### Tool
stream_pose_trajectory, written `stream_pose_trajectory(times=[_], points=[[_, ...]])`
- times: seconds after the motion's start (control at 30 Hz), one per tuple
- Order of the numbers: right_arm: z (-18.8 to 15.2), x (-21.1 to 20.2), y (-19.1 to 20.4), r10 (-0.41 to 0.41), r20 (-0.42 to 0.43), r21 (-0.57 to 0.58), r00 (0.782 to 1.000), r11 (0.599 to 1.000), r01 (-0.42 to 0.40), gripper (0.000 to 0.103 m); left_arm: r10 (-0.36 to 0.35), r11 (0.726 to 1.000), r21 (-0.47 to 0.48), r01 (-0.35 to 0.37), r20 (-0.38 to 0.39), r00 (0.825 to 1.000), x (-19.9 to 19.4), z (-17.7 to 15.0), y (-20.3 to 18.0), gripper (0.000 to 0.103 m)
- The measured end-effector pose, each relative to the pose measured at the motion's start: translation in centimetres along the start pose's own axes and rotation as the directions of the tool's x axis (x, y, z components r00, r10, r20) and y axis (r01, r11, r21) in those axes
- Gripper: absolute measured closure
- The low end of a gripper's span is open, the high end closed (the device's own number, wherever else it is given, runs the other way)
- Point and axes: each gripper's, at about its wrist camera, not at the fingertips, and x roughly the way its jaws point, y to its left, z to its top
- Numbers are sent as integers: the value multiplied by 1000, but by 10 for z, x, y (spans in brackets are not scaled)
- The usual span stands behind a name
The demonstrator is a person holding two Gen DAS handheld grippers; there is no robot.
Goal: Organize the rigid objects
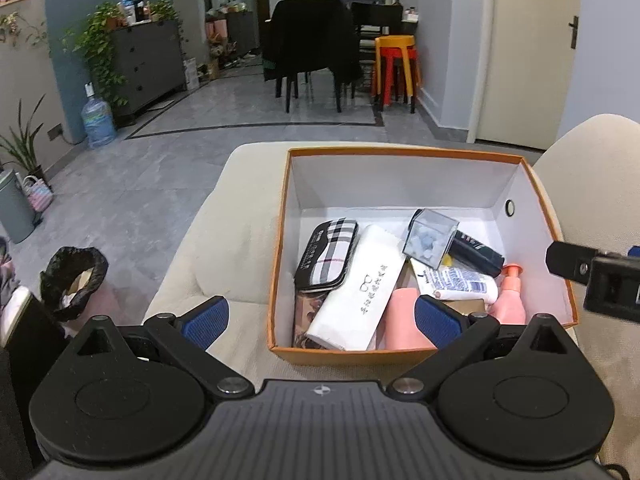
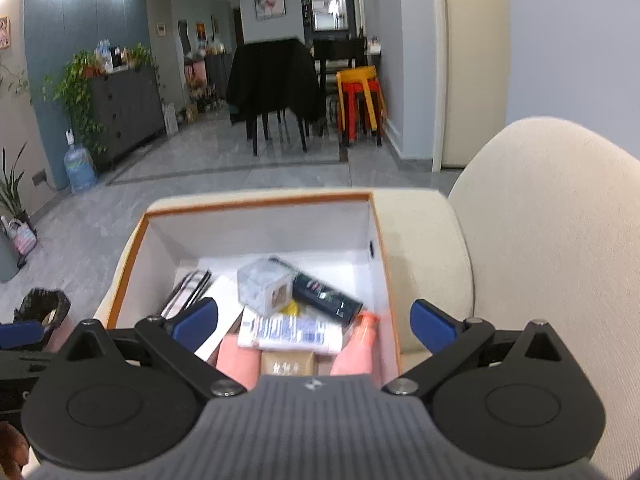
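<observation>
Sofa [image 1: 224,240]; box [image 1: 400,152] contents blurred at right.

Long white paper packet [image 1: 357,289]: a glasses symbol and a line of printed characters are seen, not legible.
White tube with blue print [image 1: 460,280]: text is too small to be read.

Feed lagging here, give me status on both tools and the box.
Left tool open, empty. Right tool open, empty. Orange box on the sofa, items piled inside. Nothing blocking.

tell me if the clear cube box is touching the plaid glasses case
Apart. The left wrist view shows the white carton lying between the clear cube box and the plaid glasses case.
</observation>
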Motion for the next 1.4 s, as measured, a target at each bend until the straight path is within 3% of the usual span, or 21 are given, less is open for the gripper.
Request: stream_pose_trajectory(times=[0.17,1.4], points=[[-3,-6,4,13,-17,-1,1000,1000,-13,3,27,999,21,-26,-25,999,-1,0,-7,0],[-9,1,6,11,-56,-14,998,1000,-12,3,3,999,36,-1,-30,1000,-5,-2,-18,0]])
